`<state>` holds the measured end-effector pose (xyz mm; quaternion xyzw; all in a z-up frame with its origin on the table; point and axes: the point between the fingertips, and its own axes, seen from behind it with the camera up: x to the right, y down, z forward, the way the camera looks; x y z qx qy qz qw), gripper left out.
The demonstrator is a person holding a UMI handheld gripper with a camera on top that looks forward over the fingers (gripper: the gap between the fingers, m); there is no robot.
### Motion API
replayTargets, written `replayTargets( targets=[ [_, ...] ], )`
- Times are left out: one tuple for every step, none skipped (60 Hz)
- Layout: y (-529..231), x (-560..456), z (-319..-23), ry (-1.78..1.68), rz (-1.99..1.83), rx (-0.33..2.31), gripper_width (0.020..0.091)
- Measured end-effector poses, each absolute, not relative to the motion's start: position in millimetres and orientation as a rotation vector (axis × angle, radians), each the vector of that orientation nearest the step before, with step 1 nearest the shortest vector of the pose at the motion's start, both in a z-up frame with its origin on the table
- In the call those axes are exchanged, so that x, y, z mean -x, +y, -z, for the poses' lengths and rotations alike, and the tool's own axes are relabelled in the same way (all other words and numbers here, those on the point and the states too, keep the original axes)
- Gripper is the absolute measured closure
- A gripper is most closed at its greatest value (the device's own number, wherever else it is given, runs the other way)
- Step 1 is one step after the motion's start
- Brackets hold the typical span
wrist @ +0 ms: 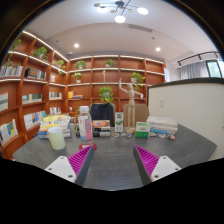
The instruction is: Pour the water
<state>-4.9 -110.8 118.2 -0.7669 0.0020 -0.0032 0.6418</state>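
Note:
My gripper is open, its two magenta pads wide apart with only bare grey tabletop between them. Well beyond the fingers, a clear plastic bottle with a pink label stands at the table's far left side. A clear glass stands to the right of it, near the far edge. A pale green cup sits closer, to the left of the bottle. Nothing is held.
The grey table also carries several small boxes and packets at the far right and jars at the far left. Wooden shelves with books and plants line the room behind. A white partition stands at right.

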Motion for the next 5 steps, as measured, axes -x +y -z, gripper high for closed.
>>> replayTargets(
  targets=[
    [-110.6,5.0,-118.4,0.008,0.005,1.747,0.0267],
    [-110.5,5.1,-118.6,0.013,0.001,1.745,0.0267],
    [-109.9,5.3,-119.2,0.018,-0.002,1.742,0.0267],
    [-109.4,5.5,-119.8,0.021,-0.004,1.739,0.0266],
    [-109.2,5.8,-120.5,0.023,-0.005,1.736,0.0266]
  ],
)
